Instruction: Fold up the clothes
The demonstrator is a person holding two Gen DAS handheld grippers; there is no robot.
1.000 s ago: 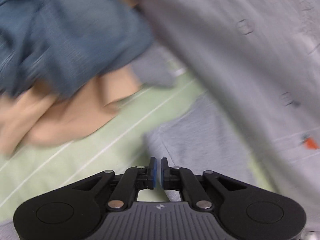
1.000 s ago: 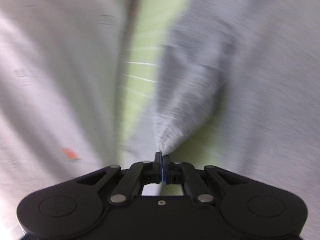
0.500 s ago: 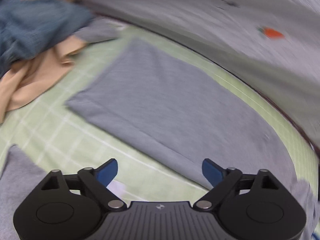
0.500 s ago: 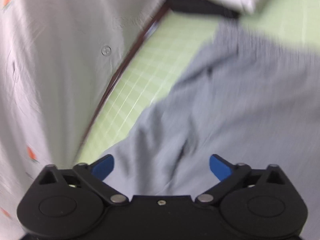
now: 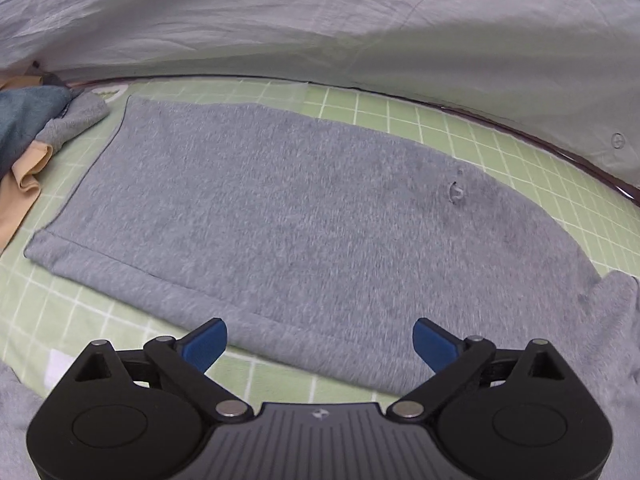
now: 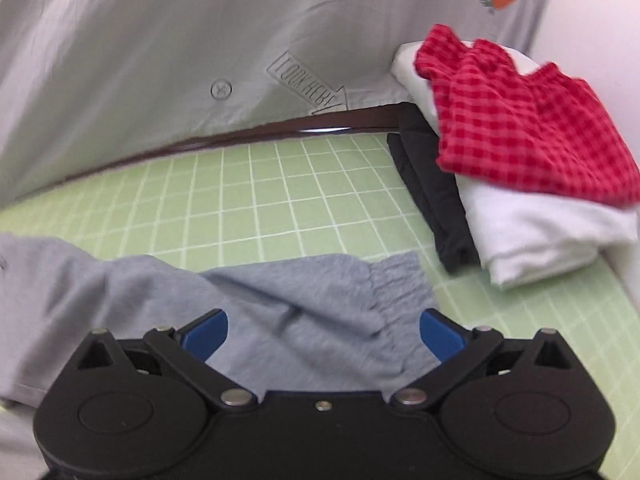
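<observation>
- We read "LOOK HERE" on the grey sheet (image 6: 200, 60) behind the grey sweatpants (image 5: 280, 216).
- Our left gripper (image 5: 320, 344) and right gripper (image 6: 324, 334) gape wide, holding nothing.

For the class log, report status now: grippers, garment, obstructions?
Left gripper open, empty. Right gripper open, empty. Grey garment flat on green mat. Folded stack apart; nothing blocking.
</observation>
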